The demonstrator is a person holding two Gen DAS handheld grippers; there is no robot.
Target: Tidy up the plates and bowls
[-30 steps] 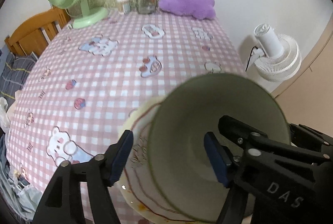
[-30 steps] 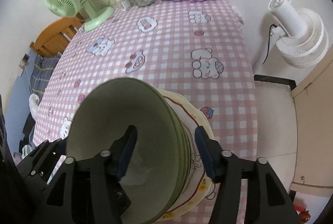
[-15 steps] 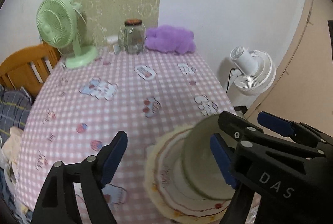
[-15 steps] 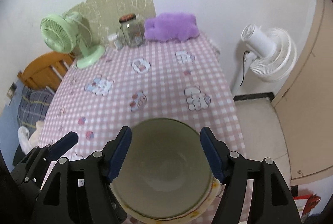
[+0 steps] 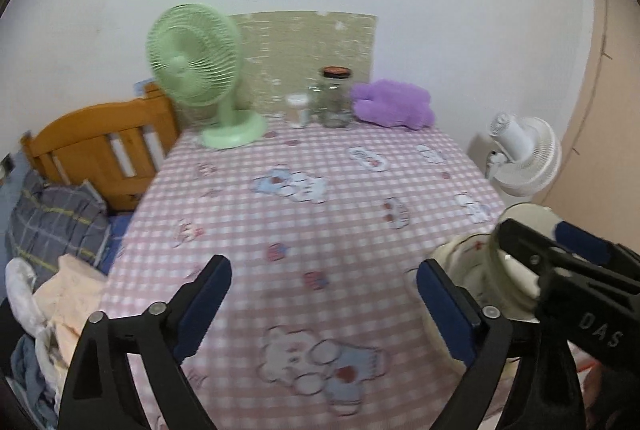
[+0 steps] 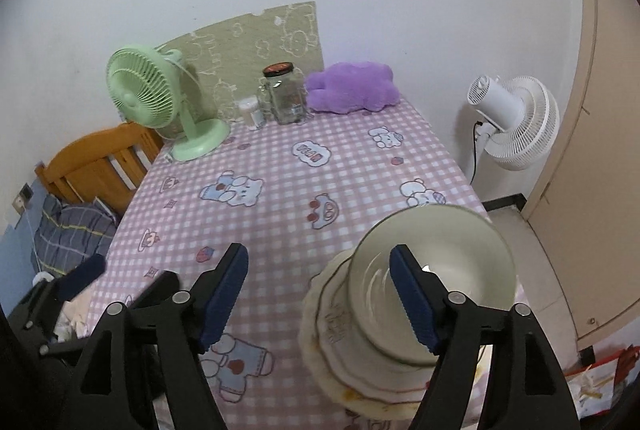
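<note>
Two tongs opening, empty; pink checked tablecloth, green fan, white wall.

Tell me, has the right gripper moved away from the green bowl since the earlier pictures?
Yes. The right gripper has pulled back and leftward off the green bowl, which sits on the plates; its jaws are opening, nothing between them.

The right gripper is covering much of the bowl and plates at the table's near right corner in the left view. Motion is blurring the tablecloth there. The lower edge is cutting off the plates in the right view.
</note>
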